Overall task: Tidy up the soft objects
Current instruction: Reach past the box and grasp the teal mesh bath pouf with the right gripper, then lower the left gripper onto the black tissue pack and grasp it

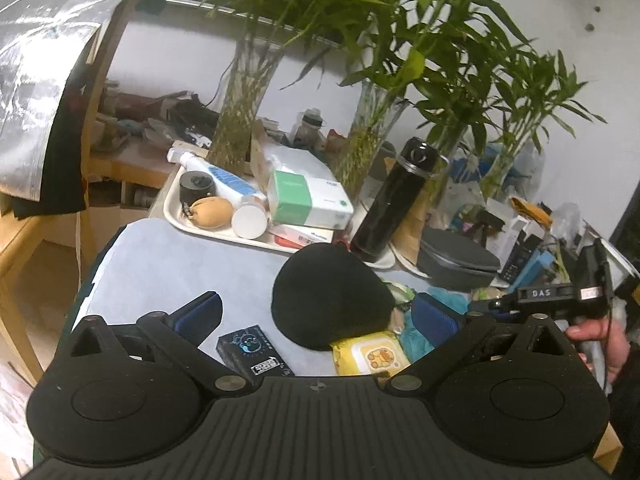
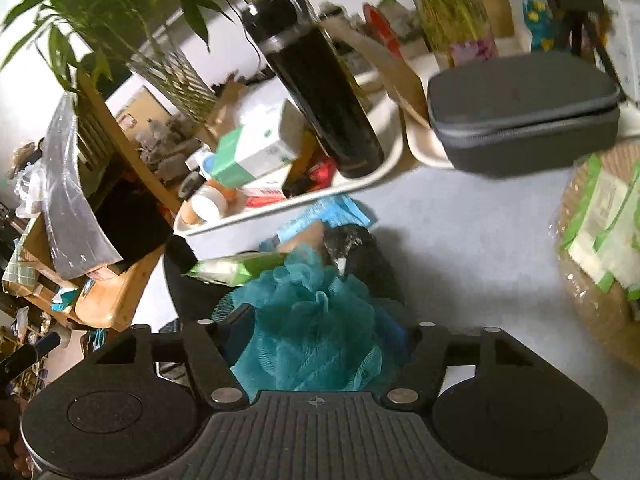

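My left gripper is open above the blue-grey table, its blue pads either side of a black beanie, not touching it. A yellow wipes pack and a small black box lie near it. My right gripper is shut on a teal mesh bath sponge, held over a pile with a green pack, a blue packet and a dark cloth. The right gripper also shows in the left wrist view.
A white tray holds a tissue box, tube, jar and brown pouch. A black flask, a grey zip case, vases with plants and a woven basket with packs stand around.
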`<action>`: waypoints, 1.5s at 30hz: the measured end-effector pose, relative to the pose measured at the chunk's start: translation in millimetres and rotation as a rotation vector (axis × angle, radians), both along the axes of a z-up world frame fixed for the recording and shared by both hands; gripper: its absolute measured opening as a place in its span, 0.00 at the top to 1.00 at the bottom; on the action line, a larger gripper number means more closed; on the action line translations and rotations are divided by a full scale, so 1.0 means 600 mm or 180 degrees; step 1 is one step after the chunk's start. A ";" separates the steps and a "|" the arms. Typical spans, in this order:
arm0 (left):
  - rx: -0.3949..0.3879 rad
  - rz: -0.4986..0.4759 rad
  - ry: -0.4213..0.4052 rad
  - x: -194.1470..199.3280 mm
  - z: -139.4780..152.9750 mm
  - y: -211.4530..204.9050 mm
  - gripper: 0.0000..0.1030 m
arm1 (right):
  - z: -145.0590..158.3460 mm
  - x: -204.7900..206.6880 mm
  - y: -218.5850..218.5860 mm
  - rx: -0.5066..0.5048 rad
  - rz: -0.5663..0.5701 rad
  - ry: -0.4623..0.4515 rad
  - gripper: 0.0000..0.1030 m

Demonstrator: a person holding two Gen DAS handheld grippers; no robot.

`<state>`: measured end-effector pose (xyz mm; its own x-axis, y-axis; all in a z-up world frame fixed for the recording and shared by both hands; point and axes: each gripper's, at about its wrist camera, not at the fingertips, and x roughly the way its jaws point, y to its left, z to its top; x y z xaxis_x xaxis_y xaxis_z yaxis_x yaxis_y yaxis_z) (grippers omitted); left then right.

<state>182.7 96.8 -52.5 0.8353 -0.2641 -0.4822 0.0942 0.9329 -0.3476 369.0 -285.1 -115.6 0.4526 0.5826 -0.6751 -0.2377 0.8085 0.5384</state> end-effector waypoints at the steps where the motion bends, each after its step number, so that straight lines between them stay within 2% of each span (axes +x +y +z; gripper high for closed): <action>1: 0.0014 0.0022 0.0017 0.002 -0.002 0.000 0.00 | -0.005 0.003 0.002 0.0030 0.0014 0.0037 0.37; 5: 0.0108 0.0057 0.0018 0.007 -0.006 -0.002 0.00 | -0.021 0.009 0.011 0.0093 0.0052 0.0189 0.44; 6: 0.0102 0.0080 0.0037 0.009 -0.006 0.000 0.00 | -0.025 0.010 0.011 0.0133 0.0059 0.0223 0.50; 7: 0.0081 0.0094 0.0054 0.011 -0.008 0.003 0.00 | -0.026 0.009 0.012 0.0155 0.0060 0.0237 0.60; 10: -0.0048 0.0148 0.0122 0.015 -0.015 0.016 0.00 | -0.027 0.006 0.010 0.0168 0.0032 0.0240 0.74; 13: -0.0167 0.0217 0.0179 0.016 -0.020 0.028 0.00 | -0.019 -0.002 0.005 0.0176 0.0035 0.0162 0.80; 21: -0.0360 0.0383 0.0317 0.018 -0.032 0.051 0.00 | 0.066 -0.047 -0.035 0.0323 -0.0150 -0.0416 0.83; 24: -0.0376 0.0411 0.0405 0.024 -0.037 0.055 0.00 | 0.083 -0.061 -0.048 0.0206 -0.0307 -0.0588 0.83; 29: -0.0384 0.0436 0.0694 0.054 -0.054 0.056 0.00 | 0.108 -0.094 -0.060 -0.0043 -0.0454 -0.0878 0.84; 33: -0.0170 0.0376 0.0881 0.087 -0.066 0.046 0.00 | 0.109 -0.107 -0.066 -0.0092 -0.0477 -0.0938 0.84; 38: -0.0087 0.0190 0.1139 0.136 -0.090 0.033 0.01 | 0.103 -0.104 -0.070 -0.0175 -0.0531 -0.0904 0.84; 39: -0.0088 0.0163 0.1183 0.142 -0.095 0.031 0.04 | 0.104 -0.105 -0.071 -0.0177 -0.0543 -0.0903 0.84; 40: -0.0100 0.0130 0.1238 0.152 -0.101 0.029 0.13 | 0.104 -0.103 -0.072 -0.0172 -0.0551 -0.0905 0.84; 45: -0.0158 0.0057 0.1514 0.185 -0.133 0.030 0.19 | 0.105 -0.101 -0.071 -0.0180 -0.0551 -0.0909 0.84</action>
